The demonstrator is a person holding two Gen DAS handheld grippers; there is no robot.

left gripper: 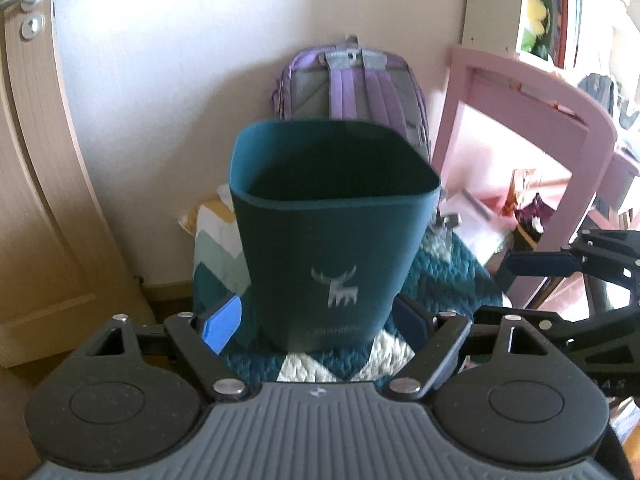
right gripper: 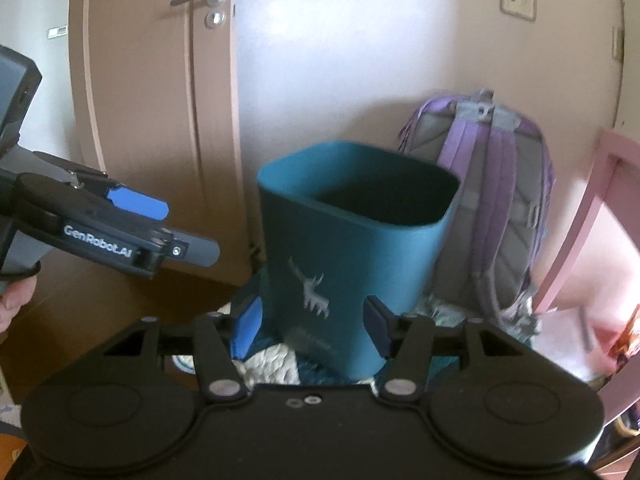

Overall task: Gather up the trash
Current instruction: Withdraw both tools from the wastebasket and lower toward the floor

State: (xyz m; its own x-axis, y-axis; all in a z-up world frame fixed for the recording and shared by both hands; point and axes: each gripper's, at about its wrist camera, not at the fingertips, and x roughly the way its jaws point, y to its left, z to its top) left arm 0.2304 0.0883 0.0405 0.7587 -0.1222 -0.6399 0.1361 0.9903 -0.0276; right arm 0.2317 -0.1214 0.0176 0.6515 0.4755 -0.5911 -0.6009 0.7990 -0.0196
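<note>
A teal waste bin (left gripper: 332,240) with a silver deer mark stands upright on a zigzag rug (left gripper: 344,360). Its inside is dark and I cannot see any contents. My left gripper (left gripper: 316,326) is open just in front of the bin, with its blue pads level with the bin's lower sides and nothing between them. In the right wrist view the same bin (right gripper: 352,248) stands a little right of centre. My right gripper (right gripper: 313,330) is open before the bin's base and holds nothing. The left gripper (right gripper: 188,230) shows at the left edge, its jaws apart.
A purple backpack (left gripper: 352,84) leans on the wall behind the bin. A pink desk frame (left gripper: 520,128) with clutter under it stands to the right, below a shelf of books (left gripper: 560,12). A brown door (right gripper: 160,100) is at the left. A person's hand (right gripper: 12,304) holds the left tool.
</note>
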